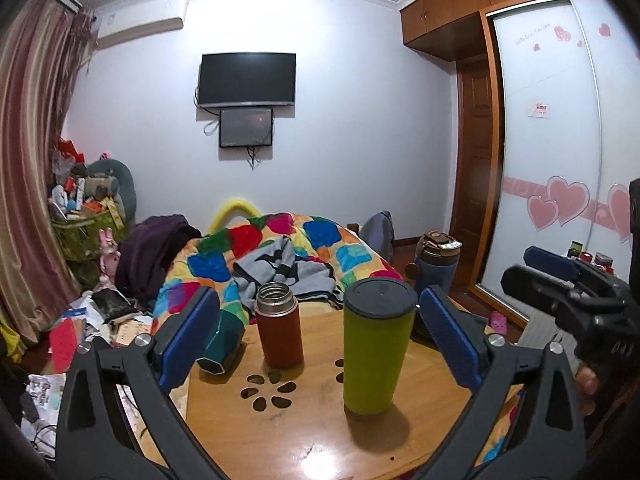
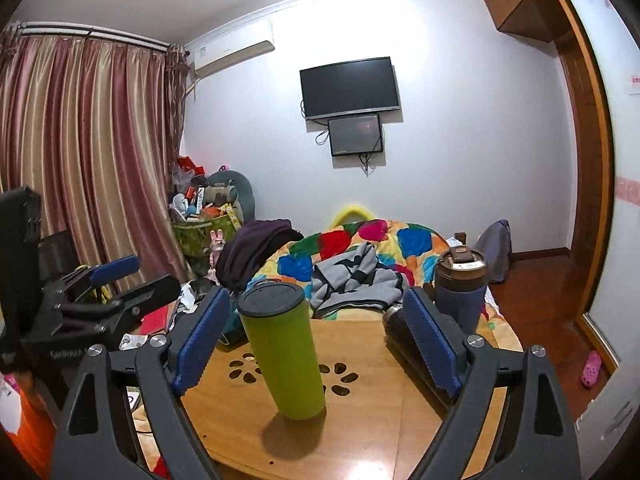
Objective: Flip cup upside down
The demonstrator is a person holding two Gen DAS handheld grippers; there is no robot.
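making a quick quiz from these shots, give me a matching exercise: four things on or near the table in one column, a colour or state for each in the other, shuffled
Things:
1. tall cup
2. small flask
3. travel mug
4. left claw

Descriptions:
A. open, holding nothing
B. lime green, dark lid on
C. red-brown, mouth uncapped
D. navy body, brown lid

Pairs: 1-B, 2-C, 3-D, 4-A

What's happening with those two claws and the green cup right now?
Both grippers open, holding nothing. Green cup upright on table, lid on. Red flask stands close beside it.
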